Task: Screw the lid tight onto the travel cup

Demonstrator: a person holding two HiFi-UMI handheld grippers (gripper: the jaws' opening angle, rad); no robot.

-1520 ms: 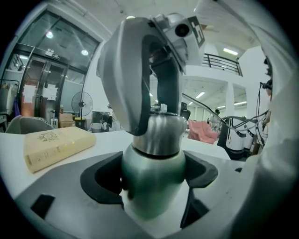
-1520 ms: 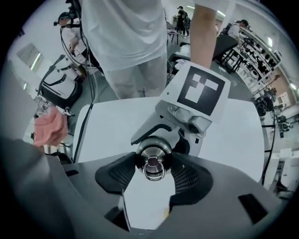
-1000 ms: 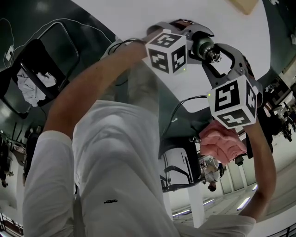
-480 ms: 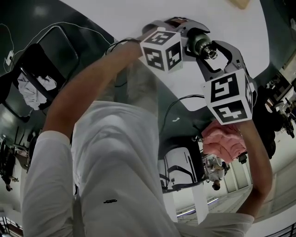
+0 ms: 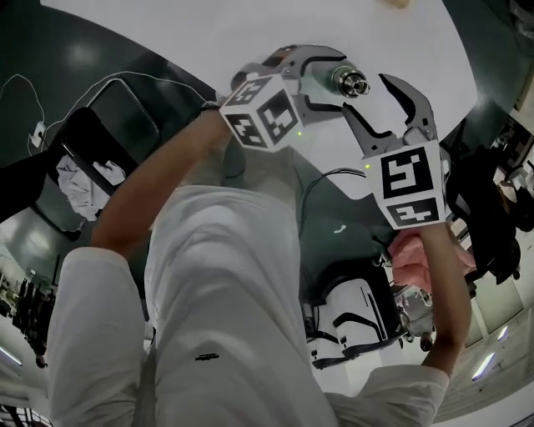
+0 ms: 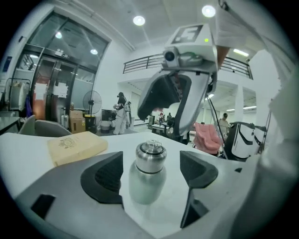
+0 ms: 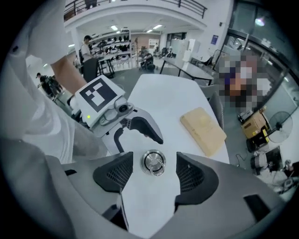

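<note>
Seen from the head view, a person's white shirt fills the lower middle and hides much of the floor, while the tan block (image 5: pixel 399 2) is cut off by the top edge. The travel cup (image 5: pixel 350 81) stands on the white table (image 5: pixel 209 33), small and hard to read, with only its shiny top clear. The left gripper (image 5: pixel 332 78) reaches in from one side of it and the right gripper (image 5: pixel 367 95) from the other. In the left gripper view the cup stands upright between the two dark pads with a gap on each side, so this gripper is open and holds nothing. The cup has a pale frosted body, and a brushed-metal lid (image 6: pixel 150 158) with a small clear knob sits on top. The right gripper hangs just above it and blocks part of the hall behind, and the block lies on the table off to the left. It cannot be told how firmly the lid is seated. The right gripper view looks straight down on the round lid, with a small ring lying on its top, and the cup's body is hidden beneath it. The lid lies between the jaws, which are opening with both ribbed pads clear of it. The left gripper's marker cube and one dark jaw show just beyond.
</note>
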